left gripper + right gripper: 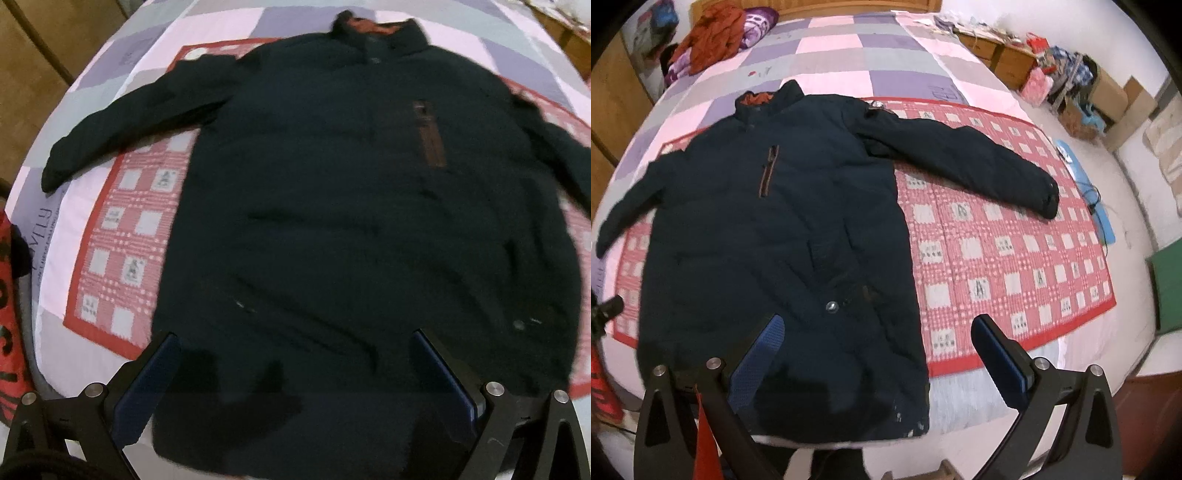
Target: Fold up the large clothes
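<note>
The coat lies flat and unfolded on the red mat, sleeves spread; every fold remains. Near its hem, the left gripper and right gripper hover wide, empty.

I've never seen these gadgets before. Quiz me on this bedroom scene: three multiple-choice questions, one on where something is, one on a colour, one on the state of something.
1. Where does the jacket lie?
A. On the floor
B. On the red checked mat on the bed
C. On a chair

2. What colour is the strip on its chest pocket?
A. Orange-brown
B. Green
C. White

3. How are the sleeves?
A. Folded across the chest
B. Rolled up
C. Spread out to both sides

Answers: 1 B, the mat shows on both sides of the jacket. 2 A, the strip reads orange-brown in both views. 3 C, each sleeve reaches outward, nothing folded yet.
</note>
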Demonstrator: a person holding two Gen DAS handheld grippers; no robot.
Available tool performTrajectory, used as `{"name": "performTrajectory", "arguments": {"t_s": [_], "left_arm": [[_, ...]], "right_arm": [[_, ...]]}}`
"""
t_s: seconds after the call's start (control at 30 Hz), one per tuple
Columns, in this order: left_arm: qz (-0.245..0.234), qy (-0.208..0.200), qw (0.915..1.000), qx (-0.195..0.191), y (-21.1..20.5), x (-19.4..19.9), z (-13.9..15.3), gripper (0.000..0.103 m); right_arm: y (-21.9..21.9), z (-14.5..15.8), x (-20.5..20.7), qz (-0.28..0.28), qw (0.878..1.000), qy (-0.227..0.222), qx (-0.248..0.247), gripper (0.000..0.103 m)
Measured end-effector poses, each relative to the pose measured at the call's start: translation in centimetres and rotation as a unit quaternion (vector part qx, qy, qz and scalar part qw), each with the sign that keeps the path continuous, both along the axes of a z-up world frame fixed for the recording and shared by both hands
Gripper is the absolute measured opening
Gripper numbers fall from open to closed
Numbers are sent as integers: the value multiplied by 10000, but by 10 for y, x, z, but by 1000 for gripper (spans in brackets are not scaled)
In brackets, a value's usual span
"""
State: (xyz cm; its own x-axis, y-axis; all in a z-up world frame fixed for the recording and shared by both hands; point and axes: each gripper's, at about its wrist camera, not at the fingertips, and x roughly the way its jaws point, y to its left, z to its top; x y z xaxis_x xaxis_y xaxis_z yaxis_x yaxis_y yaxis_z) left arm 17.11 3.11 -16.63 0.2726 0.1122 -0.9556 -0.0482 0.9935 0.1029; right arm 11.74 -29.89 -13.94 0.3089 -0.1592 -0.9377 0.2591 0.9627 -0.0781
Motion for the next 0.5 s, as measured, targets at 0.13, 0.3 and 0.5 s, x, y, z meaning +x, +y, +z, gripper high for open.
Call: {"name": "performTrajectory", "arguments": {"t_s": [0.13, 0.3, 0.5], "left_arm": [[77, 13, 9997, 223, 31, 16, -44, 102], [3, 78, 9990, 442, 55, 27, -102, 102], [-116, 411, 9977, 526, 79, 17, -174, 103]], "right_arm": [[9, -44, 14, 266, 9996, -48, -51, 103], [20, -108, 36, 566, 9983, -93, -49, 103], [9, -198, 43, 545, 9978, 264, -254, 102]]}}
